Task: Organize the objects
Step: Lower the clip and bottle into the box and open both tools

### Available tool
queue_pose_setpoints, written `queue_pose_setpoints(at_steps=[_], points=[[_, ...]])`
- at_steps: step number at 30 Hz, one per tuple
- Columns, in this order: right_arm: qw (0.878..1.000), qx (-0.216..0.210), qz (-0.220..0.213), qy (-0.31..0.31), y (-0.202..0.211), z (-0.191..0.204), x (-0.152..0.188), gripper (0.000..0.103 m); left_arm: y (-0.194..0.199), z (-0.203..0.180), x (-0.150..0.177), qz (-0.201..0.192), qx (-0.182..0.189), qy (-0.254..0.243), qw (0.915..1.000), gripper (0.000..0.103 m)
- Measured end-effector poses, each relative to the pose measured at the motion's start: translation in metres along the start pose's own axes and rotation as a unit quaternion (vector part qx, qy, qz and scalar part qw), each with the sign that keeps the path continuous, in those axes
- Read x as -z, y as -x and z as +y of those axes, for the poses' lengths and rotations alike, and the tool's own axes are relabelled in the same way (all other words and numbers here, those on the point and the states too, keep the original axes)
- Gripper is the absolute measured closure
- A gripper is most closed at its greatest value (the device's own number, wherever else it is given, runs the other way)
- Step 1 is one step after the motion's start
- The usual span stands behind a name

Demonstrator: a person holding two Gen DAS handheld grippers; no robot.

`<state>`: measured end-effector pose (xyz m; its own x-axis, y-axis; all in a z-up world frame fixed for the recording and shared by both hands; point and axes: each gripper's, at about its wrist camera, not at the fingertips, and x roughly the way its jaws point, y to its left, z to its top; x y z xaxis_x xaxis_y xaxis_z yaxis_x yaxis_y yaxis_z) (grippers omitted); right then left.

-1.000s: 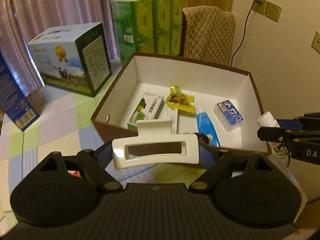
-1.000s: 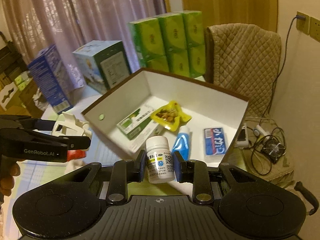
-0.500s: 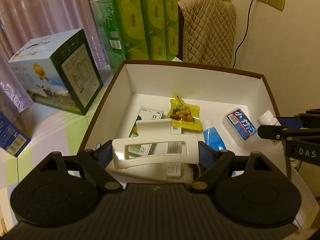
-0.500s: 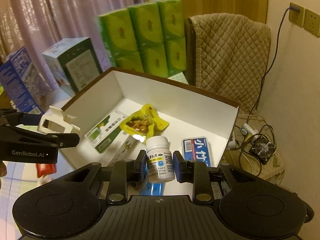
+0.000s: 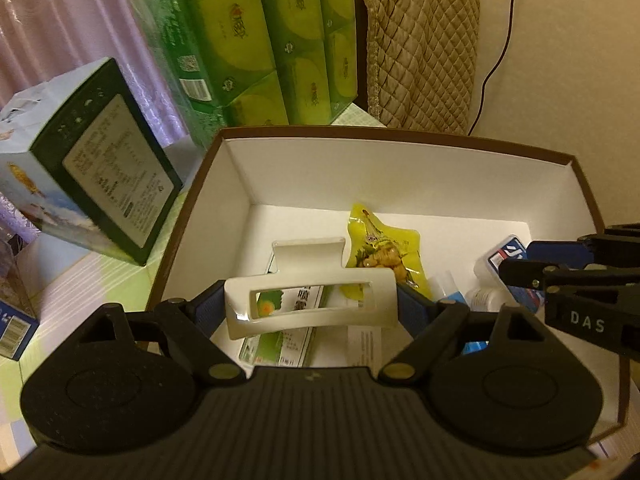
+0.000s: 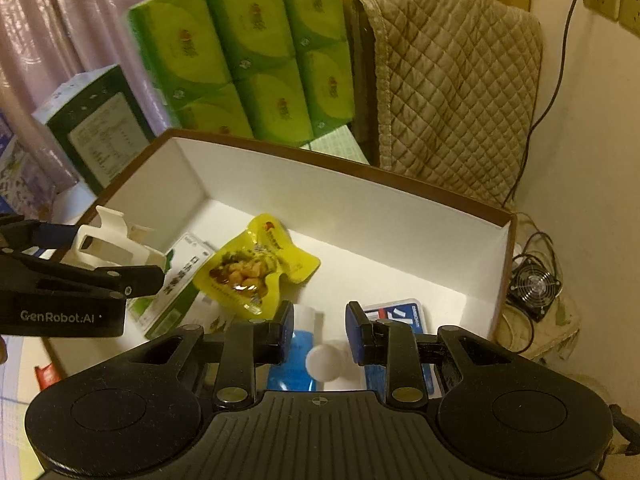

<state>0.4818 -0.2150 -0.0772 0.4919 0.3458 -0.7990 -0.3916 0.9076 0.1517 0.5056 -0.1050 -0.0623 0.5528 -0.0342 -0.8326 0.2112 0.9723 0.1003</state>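
Hair clip over the box, pill bottle already down inside

The big white-lined box (image 5: pixel 400 168) is my landmark: from my left gripper (image 5: pixel 312 304) it lies straight ahead and below, open side up, long axis running left to right across my view. My left gripper pinches the white hair clip (image 5: pixel 310 300) at its two ends, so the clip's long axis lies crosswise between the fingers, parallel to the box's near wall, hanging over the box's near left part above the green packet (image 5: pixel 276 340). I judge this clip is the next thing to drop, and my left hand is the nearer one. My right gripper (image 6: pixel 318 326) hangs spread and empty over the box's near right part; the small white pill bottle (image 6: pixel 325 362) stands upright just below it, cap up.
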Motion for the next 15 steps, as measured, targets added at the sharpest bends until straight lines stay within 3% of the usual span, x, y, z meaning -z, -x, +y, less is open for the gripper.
queue_pose_setpoints(at_steps=[5,15], points=[[1.0,-0.005,-0.012,-0.006,-0.009,-0.005,-0.006,0.077,-0.013,-0.002,-0.006,0.006,0.003,-0.003,1.0,0.018],[1.0,-0.003,0.005,-0.011,-0.014,-0.01,-0.005,0.073,-0.025,-0.006,-0.007,0.014,0.009,-0.006,0.9998,0.018]])
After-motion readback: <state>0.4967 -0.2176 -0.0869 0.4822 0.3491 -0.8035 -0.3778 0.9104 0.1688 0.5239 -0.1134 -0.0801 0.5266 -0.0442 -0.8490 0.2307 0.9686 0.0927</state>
